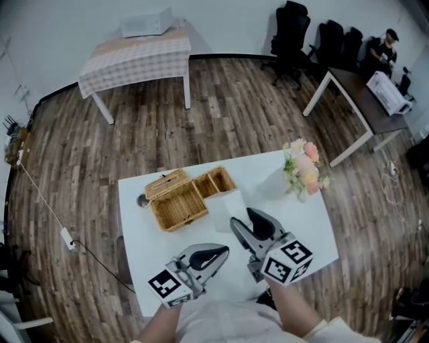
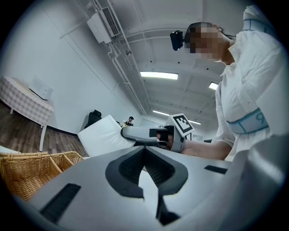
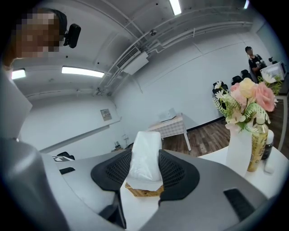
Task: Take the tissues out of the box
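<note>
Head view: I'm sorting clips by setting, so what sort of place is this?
Likely an office or lab room: office chairs beside a desk, and strip lights on the ceiling.

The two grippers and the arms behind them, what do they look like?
Both the left gripper and the right gripper are light grey shells with black textured pads lining the claw. Each carries a white cube printed with black square markers. The person's white top has a teal sleeve band.

We've got a wood-plank floor point(image 1: 234, 114) and plain white walls point(image 1: 228, 20) here. Checkered table point(image 1: 137, 50) at the back, black chairs point(image 1: 295, 33) by a desk point(image 1: 362, 94) on the right, strip lights point(image 2: 159, 75) overhead, wall AC point(image 2: 104, 25) up high.
</note>
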`<state>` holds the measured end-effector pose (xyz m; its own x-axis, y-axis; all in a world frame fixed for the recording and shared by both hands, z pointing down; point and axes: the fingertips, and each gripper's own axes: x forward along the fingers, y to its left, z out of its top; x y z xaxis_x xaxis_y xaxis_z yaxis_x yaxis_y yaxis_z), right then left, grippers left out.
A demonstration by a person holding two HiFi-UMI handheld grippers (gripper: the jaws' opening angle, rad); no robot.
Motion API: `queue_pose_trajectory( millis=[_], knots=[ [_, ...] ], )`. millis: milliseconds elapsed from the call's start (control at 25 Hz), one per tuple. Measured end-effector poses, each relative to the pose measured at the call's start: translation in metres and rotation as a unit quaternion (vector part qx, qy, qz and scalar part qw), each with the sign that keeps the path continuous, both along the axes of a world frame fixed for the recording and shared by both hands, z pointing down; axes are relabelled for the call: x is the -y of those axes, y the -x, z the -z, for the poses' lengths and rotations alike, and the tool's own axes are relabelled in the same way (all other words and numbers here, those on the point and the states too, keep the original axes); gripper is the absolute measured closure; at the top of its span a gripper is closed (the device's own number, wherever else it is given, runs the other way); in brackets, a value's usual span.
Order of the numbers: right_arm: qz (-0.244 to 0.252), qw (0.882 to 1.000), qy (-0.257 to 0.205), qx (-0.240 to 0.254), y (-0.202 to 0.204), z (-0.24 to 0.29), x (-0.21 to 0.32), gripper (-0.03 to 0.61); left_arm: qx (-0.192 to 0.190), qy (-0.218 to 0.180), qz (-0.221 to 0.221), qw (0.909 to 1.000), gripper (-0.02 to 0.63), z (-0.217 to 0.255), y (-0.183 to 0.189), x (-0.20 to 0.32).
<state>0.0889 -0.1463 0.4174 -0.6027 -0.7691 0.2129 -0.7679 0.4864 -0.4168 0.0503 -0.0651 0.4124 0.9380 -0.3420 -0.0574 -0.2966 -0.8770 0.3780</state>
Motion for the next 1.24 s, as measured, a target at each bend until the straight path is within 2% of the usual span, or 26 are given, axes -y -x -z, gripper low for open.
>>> queue_pose_trajectory(
  millis=[400, 1240],
  knots=[
    [0.002, 1.0, 0.004, 0.02, -0.0005, -0.0043, -0.0011, 0.371, 0.005, 0.002, 0.0, 1.0, 0.615, -0.004, 0.0002, -0.0017],
    [0.005, 1.0, 0.006, 0.013, -0.0005, -0.0065, 0.0026, 0.371, 0.007, 0.006, 0.006, 0.9999, 0.615, -0.005, 0.0038, 0.0036]
  ],
)
